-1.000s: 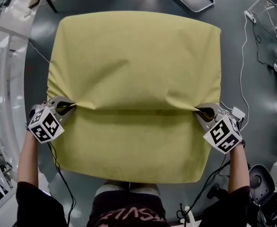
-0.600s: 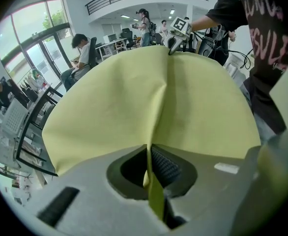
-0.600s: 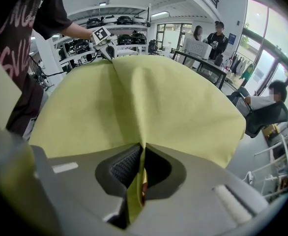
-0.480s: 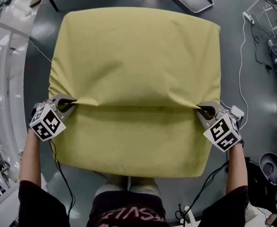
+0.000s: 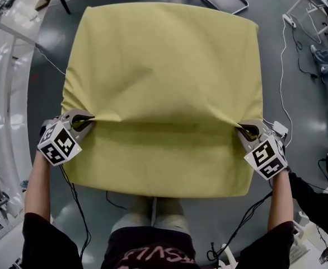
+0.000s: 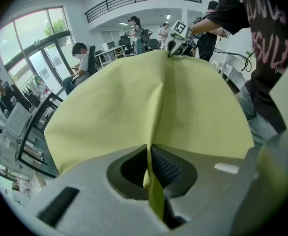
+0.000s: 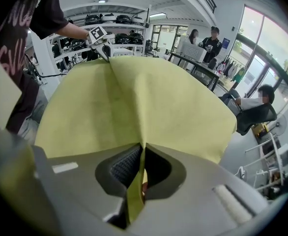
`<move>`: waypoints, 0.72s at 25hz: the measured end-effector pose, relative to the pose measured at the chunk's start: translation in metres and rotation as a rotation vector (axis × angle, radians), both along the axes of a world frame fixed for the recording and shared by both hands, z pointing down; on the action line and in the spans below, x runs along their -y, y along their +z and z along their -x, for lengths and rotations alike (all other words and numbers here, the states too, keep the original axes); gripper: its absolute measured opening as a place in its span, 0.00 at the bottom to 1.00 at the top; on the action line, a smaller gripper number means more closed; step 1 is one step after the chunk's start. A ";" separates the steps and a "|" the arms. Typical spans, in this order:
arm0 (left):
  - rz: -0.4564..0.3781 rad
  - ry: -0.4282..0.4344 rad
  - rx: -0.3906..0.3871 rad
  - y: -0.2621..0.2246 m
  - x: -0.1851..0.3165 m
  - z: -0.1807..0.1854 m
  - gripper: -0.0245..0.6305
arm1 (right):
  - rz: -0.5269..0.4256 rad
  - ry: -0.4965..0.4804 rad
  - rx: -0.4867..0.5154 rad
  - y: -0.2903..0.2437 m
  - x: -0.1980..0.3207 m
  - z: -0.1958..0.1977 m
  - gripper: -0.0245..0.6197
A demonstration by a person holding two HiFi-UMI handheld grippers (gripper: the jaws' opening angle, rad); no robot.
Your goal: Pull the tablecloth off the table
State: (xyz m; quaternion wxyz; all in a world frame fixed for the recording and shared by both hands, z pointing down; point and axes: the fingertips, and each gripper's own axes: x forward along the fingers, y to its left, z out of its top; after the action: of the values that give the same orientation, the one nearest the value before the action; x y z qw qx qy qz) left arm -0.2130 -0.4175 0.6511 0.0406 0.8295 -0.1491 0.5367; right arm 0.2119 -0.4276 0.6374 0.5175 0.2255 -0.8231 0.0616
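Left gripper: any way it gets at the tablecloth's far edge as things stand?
Probably not. The left gripper is shut on the tablecloth at its left side, and the far edge lies across the whole cloth from it.

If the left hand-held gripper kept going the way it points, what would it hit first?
The yellow tablecloth: the left hand-held gripper is shut on a fold of it, and cloth fills the line ahead. What lies underneath is hidden.

Stood on a dark grey smooth floor [image 5: 273,49], wholly hidden under a creased yellow rectangular fabric tablecloth [image 5: 164,66].
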 end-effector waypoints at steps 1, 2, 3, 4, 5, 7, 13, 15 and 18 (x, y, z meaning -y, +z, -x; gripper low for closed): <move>-0.003 0.003 -0.004 -0.002 -0.005 0.001 0.05 | -0.003 0.006 -0.002 -0.002 -0.006 0.001 0.06; -0.006 0.007 -0.008 -0.002 -0.011 0.001 0.05 | -0.005 0.012 -0.004 -0.003 -0.013 0.002 0.06; -0.008 0.012 -0.012 -0.002 -0.016 0.003 0.05 | -0.007 0.019 -0.005 -0.004 -0.020 0.003 0.06; -0.010 0.017 -0.015 -0.001 -0.022 0.003 0.05 | -0.009 0.026 -0.007 -0.004 -0.027 0.003 0.06; -0.011 0.023 -0.017 0.000 -0.027 0.003 0.05 | -0.011 0.031 -0.010 -0.003 -0.034 0.003 0.06; -0.014 0.034 -0.021 -0.001 -0.037 0.001 0.05 | -0.011 0.041 -0.015 -0.003 -0.049 0.001 0.06; -0.028 0.073 -0.031 -0.011 -0.068 0.006 0.05 | -0.021 0.082 -0.017 -0.013 -0.094 0.007 0.06; -0.032 0.080 -0.037 -0.015 -0.078 0.007 0.05 | -0.019 0.094 -0.023 -0.015 -0.108 0.008 0.06; -0.027 0.093 -0.042 -0.018 -0.095 0.007 0.05 | -0.007 0.099 -0.034 -0.016 -0.132 0.009 0.06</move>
State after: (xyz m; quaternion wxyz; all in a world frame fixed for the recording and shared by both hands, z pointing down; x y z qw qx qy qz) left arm -0.2203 -0.3226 0.6333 0.0073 0.8470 -0.1166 0.5185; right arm 0.2026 -0.2958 0.6217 0.5268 0.2687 -0.8024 0.0804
